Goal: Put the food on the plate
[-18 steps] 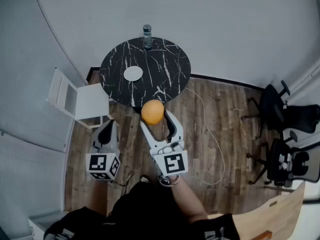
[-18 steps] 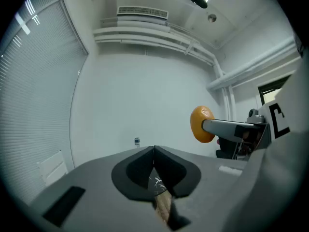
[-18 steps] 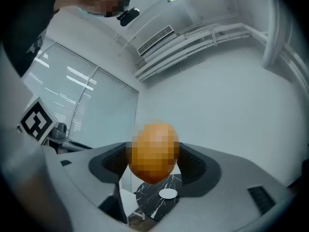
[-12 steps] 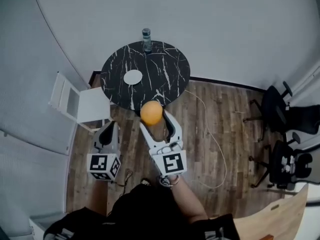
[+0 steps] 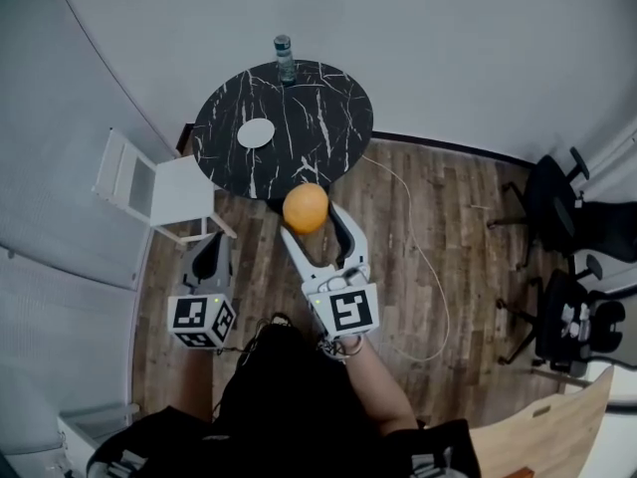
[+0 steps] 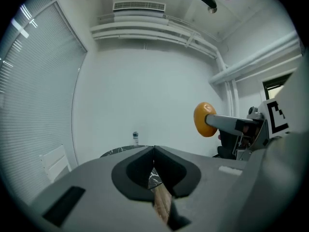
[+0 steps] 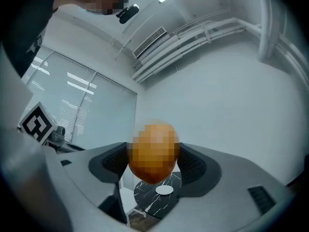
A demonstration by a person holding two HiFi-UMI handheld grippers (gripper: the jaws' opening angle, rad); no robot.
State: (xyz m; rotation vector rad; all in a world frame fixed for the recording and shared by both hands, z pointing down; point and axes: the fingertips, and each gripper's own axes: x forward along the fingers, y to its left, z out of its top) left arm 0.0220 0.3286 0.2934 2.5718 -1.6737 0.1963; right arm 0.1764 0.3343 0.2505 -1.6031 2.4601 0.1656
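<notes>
Wood-plank floor (image 5: pixel 448 227) runs under a round black marble table (image 5: pixel 309 118) by the far wall, with a white chair (image 5: pixel 159 192) to its left. The right gripper (image 5: pixel 311 219) stands wide, clamped on an orange fruit (image 5: pixel 305 208) held in the air at the table's near edge. The left gripper (image 5: pixel 209 252), off to the left, has its jaws together and empty. A small white plate (image 5: pixel 256 132) lies on the table's left part, beyond the fruit.
</notes>
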